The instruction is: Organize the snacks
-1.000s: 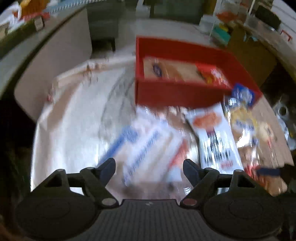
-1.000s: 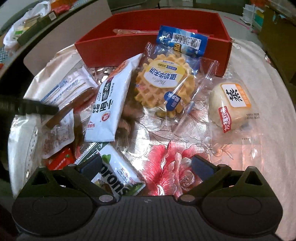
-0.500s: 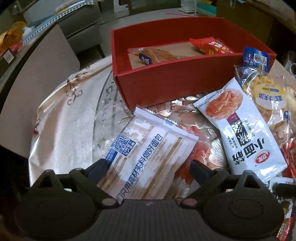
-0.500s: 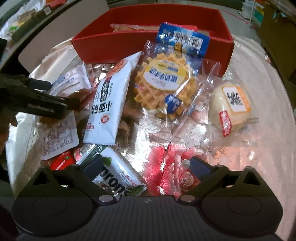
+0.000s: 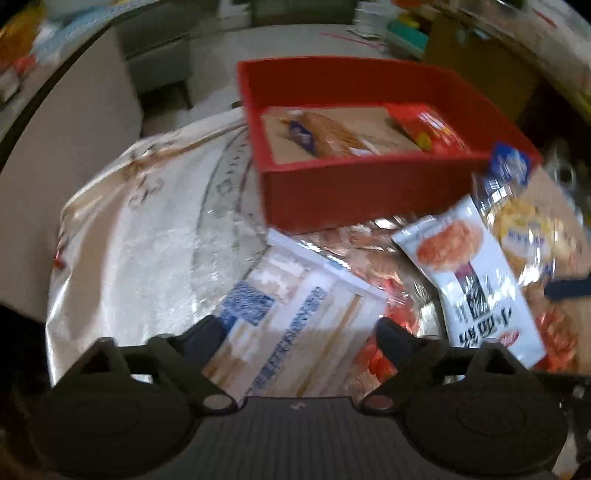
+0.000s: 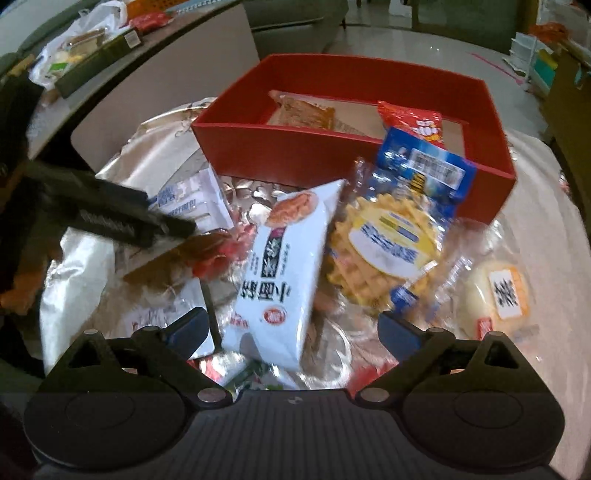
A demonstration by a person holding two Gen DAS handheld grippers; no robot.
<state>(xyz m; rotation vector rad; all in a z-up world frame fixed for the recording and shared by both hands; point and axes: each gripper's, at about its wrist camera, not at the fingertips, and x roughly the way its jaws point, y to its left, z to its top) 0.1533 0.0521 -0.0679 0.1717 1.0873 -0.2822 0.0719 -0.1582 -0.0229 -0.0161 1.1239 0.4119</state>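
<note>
White noodle packet point(image 6: 284, 273) between right fingers point(image 6: 397, 332)

Tablecloth point(image 5: 147, 236): spread under everything, shiny, flower-printed.
Sofa point(image 5: 155, 62): seen beyond the table.
Bag point(image 6: 96, 18): left on the side counter.

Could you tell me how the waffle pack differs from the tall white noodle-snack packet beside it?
The waffle pack is clear film showing a round golden waffle; the white noodle-snack packet is opaque and long. A blue packet overlaps the waffle pack; nothing covers the white packet. Both lie outside the red box.
</note>
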